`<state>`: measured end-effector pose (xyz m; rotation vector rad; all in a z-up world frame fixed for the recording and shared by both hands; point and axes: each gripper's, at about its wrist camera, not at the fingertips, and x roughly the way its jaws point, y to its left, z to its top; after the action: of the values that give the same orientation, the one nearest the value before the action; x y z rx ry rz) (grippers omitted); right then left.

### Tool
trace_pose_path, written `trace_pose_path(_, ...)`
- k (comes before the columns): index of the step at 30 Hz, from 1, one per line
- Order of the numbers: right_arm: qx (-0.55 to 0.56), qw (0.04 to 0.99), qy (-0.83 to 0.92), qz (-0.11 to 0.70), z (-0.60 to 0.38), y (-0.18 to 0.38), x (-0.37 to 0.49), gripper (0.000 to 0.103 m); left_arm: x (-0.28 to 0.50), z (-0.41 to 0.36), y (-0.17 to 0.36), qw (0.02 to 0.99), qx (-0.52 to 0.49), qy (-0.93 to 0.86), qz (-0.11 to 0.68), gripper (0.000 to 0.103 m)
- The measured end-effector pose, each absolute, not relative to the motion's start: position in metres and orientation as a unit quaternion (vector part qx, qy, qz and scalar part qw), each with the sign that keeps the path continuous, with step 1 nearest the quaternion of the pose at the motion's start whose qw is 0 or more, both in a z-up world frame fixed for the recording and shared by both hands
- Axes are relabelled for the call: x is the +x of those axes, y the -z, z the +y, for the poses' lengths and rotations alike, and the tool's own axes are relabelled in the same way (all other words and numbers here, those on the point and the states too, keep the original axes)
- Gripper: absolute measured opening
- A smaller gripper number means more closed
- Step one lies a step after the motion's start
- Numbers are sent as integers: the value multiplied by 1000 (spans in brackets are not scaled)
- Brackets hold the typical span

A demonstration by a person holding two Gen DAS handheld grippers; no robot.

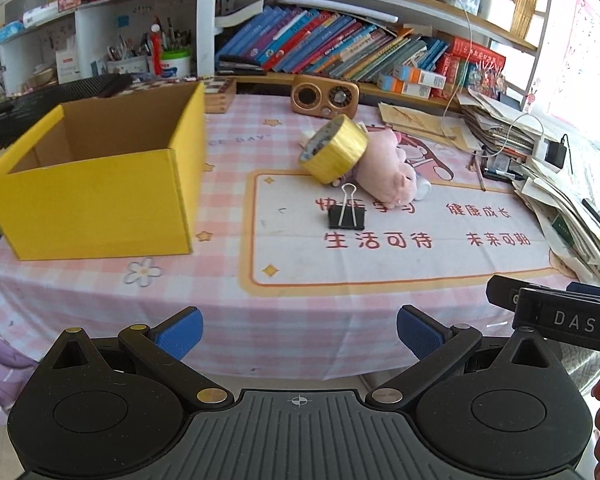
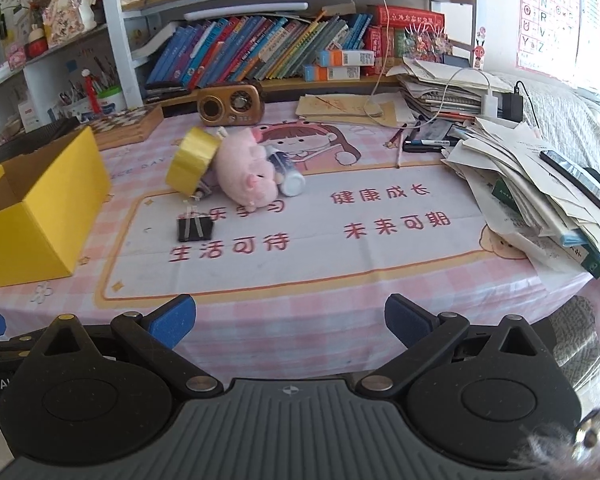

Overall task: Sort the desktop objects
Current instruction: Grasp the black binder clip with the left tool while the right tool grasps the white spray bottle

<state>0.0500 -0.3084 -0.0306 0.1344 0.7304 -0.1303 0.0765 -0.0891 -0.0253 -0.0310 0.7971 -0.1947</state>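
- Left tongs (image 1: 299, 334): spread wide, nothing between the blue pads, hovering off the near edge of the counter (image 1: 100, 292).
- Right tongs (image 2: 290, 318): likewise spread wide and empty, also at the near edge; their housing shows at the left tongs' right side.
- Binder clip (image 1: 346, 216), black with wire handles: nearest loose item. From the left tongs it lies ahead and slightly right; from the right tongs (image 2: 195, 227) ahead and to the left. Handles point away from both tongs, so its long body runs crosswise to the approach.
- Gold tape roll (image 1: 334, 155): beyond the clip, tilted, leaning on the pink plush pig (image 1: 388, 168), touching it.
- White tube (image 2: 288, 174): lies against the pig's far-right side, long axis running toward the right tongs.
- Yellow cardboard box (image 1: 100, 200): open top, ahead-left of the left tongs, well left of the cluster; inside looks empty as far as visible.
- Judgement: sorting not yet begun. The clip sits about equally far from both tongs; the left one is better lined up with it and sits on the box side, which favours it for the carry.
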Motion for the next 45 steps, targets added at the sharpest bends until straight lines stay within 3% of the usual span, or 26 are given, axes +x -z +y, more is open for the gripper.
trace_pose_path(15, 67, 923, 42, 376, -378, 44, 110, 101, 132, -149, 40, 913, -8, 71, 402, 102)
trace_pose_path(20, 68, 925, 20, 372, -395, 46, 130, 88, 146, -163, 43, 916, -6, 54, 398, 98)
trace_pose_path(29, 60, 924, -30, 376, -403, 53, 163, 65, 177, -174, 55, 917, -8, 28, 398, 73)
trace_pose_path(31, 55, 923, -42, 378, -401, 54, 169, 65, 187, -176, 61, 916, -10, 25, 400, 66)
trace_pose_path(40, 33, 921, -73, 380, -396, 54, 195, 65, 226, -190, 82, 915, 3, 24, 402, 64)
trace_pose_path(43, 32, 920, -78, 382, -395, 54, 200, 65, 234, -195, 87, 913, 14, 32, 408, 55)
trace_pose_path(45, 31, 920, -81, 382, -395, 54, 202, 65, 237, -197, 89, 911, 19, 32, 410, 55)
